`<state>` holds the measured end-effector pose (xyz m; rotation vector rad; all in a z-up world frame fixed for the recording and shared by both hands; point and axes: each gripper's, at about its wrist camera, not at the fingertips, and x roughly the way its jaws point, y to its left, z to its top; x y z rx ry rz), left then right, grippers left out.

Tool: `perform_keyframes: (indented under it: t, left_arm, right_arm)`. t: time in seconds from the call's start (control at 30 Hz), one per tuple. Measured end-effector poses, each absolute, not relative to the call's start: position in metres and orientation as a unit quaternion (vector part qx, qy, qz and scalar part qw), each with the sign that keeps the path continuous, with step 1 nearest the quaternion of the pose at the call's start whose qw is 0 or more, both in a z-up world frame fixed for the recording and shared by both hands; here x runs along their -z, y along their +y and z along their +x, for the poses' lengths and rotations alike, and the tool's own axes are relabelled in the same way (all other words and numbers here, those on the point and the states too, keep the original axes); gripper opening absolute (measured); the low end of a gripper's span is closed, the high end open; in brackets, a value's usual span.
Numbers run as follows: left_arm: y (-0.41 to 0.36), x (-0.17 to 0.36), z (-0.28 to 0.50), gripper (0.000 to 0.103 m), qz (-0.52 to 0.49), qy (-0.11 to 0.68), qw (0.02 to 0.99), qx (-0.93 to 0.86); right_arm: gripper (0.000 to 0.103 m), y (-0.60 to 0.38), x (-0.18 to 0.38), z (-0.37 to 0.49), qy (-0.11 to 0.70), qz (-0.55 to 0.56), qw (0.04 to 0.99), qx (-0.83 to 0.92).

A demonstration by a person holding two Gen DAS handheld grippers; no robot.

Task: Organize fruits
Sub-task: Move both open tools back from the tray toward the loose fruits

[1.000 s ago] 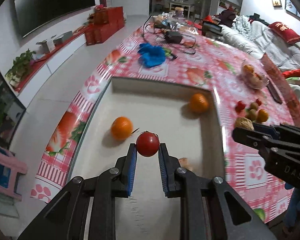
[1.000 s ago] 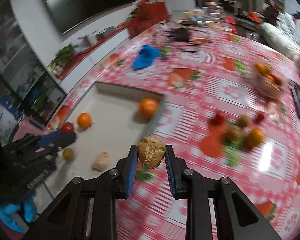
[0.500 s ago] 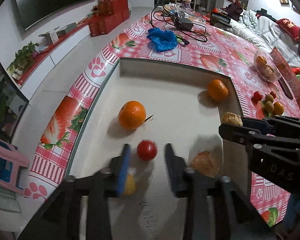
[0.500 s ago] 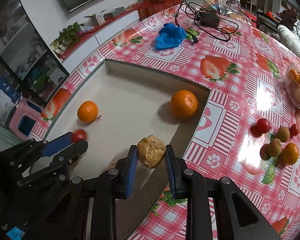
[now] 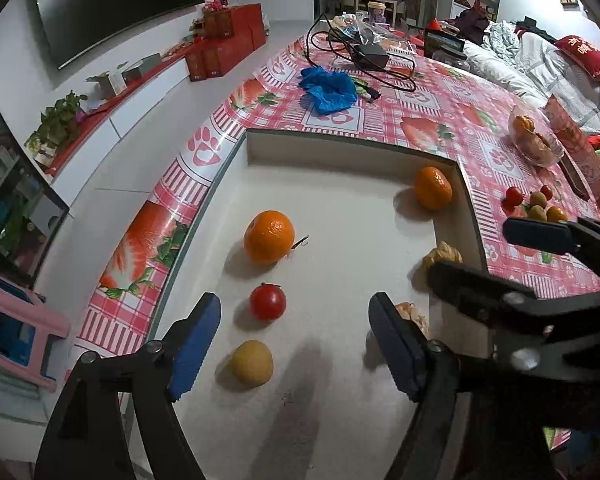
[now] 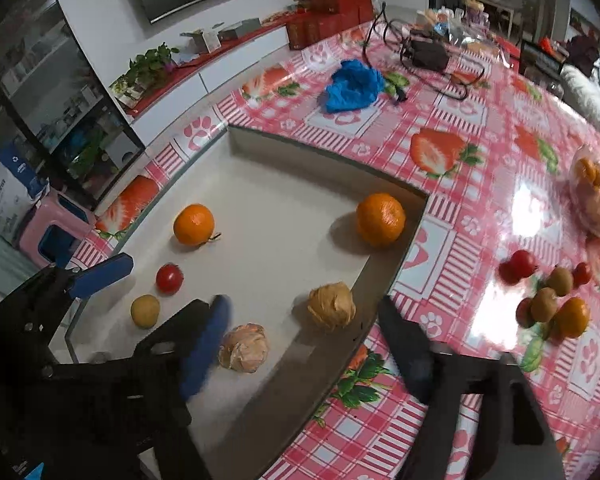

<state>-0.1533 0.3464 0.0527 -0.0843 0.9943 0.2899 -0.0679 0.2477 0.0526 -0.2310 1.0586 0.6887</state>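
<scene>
A shallow white tray [image 5: 340, 148] holds two oranges [image 5: 269, 236] [image 5: 433, 188], a yellow fruit [image 5: 251, 361] and a pale wrapped ball [image 6: 244, 347]. My left gripper [image 5: 293, 308] hangs over the tray's near end with its jaws opening. A red tomato [image 5: 267, 302] lies loose on the tray floor between them, touching neither pad. My right gripper [image 6: 303, 303] is over the tray's right side, jaws also opening. A brown wrapped ball [image 6: 331, 306] rests free on the floor by the tray wall [image 6: 396, 264], just inside its right finger.
On the strawberry tablecloth right of the tray lies a cluster of small tomatoes, kiwis and an orange [image 6: 548, 296]. A clear bowl of fruit [image 6: 596, 200] stands beyond it. A blue crumpled bag [image 5: 328, 88] and cables [image 5: 368, 54] lie further back. A pink stool [image 5: 16, 328] stands left.
Both grippers have opened. The tomato left my left gripper and now lies in the tray. The brown wrapped ball left my right gripper, which moved over the tray.
</scene>
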Motion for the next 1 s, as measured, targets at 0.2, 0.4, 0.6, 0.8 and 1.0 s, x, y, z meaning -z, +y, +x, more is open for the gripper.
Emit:
perform_keyframes:
  t: [0.2,0.4,0.6,0.8,1.0]
  left_arm:
    - [0.336,-0.071,-0.152,0.081,-0.039,0.466,0.875,-0.126]
    - [0.303,-0.090,-0.149,0.082,-0.032,0.456,0.885,-0.091]
    - [0.257,-0.090,-0.145,0.083,-0.015,0.469,0.882,-0.048]
    - [0.213,-0.083,-0.140,0.083,0.012,0.487,0.873,-0.017]
    - [0.182,-0.084,-0.123,0.083,0.034,0.492,0.870,0.001]
  right_arm:
    - [0.085,0.213,-0.066,-0.061,0.488,-0.089,0.816,-0.297]
    - [0.090,0.148,-0.071,-0.043,0.494,-0.051,0.836,-0.234]
    - [0.103,0.075,-0.054,-0.039,0.515,-0.007,0.839,-0.173]
    - [0.103,0.024,-0.018,-0.044,0.547,-0.022,0.829,-0.114]
    - [0.103,-0.005,-0.002,-0.047,0.543,-0.043,0.834,-0.084]
